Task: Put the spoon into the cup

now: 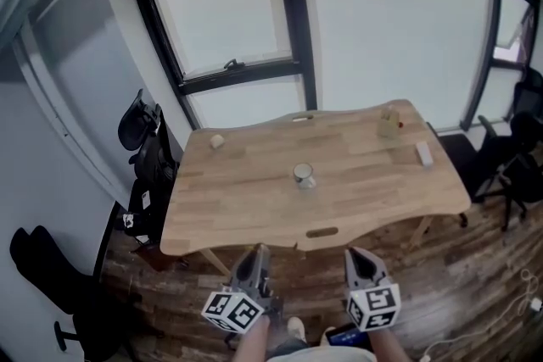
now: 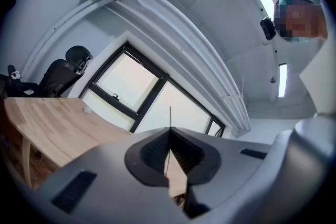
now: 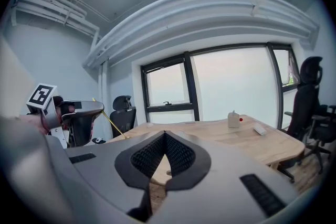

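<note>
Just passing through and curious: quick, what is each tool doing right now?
Left tool: closed on a thin yellow stick, possibly the spoon.
Right tool: closed, holding nothing.

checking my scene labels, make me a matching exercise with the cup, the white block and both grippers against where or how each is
1 cup
2 white block
3 left gripper
4 right gripper

a shut, nothing in it
b middle of the table
c shut on a thin stick
d near the table's right edge

Pairs: 1-b, 2-d, 3-c, 4-a
</note>
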Motion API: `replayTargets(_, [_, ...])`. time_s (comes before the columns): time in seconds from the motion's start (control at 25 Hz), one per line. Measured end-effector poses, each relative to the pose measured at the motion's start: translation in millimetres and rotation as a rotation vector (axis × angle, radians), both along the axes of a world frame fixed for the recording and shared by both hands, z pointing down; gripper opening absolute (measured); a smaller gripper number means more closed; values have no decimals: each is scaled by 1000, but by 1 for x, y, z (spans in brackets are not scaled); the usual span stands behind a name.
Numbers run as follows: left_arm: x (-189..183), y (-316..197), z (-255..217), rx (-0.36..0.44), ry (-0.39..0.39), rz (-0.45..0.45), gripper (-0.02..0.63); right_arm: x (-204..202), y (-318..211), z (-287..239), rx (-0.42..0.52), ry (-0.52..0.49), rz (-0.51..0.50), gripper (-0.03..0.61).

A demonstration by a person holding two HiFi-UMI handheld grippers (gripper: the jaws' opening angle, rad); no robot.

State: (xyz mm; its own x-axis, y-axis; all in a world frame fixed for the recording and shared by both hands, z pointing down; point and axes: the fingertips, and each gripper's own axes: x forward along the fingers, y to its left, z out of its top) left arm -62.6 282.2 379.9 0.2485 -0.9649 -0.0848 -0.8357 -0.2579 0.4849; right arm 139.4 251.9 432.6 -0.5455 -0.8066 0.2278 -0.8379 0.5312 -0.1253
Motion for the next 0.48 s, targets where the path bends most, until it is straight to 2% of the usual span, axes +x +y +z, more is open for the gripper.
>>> replayTargets(0.24, [4,-2,-7,10,24,-11,2,9,-1,0,7,4,7,-3])
replayTargets(0.48, [6,-26,0,-3,25,0,2,11,-18,14,-18,11,10,-3])
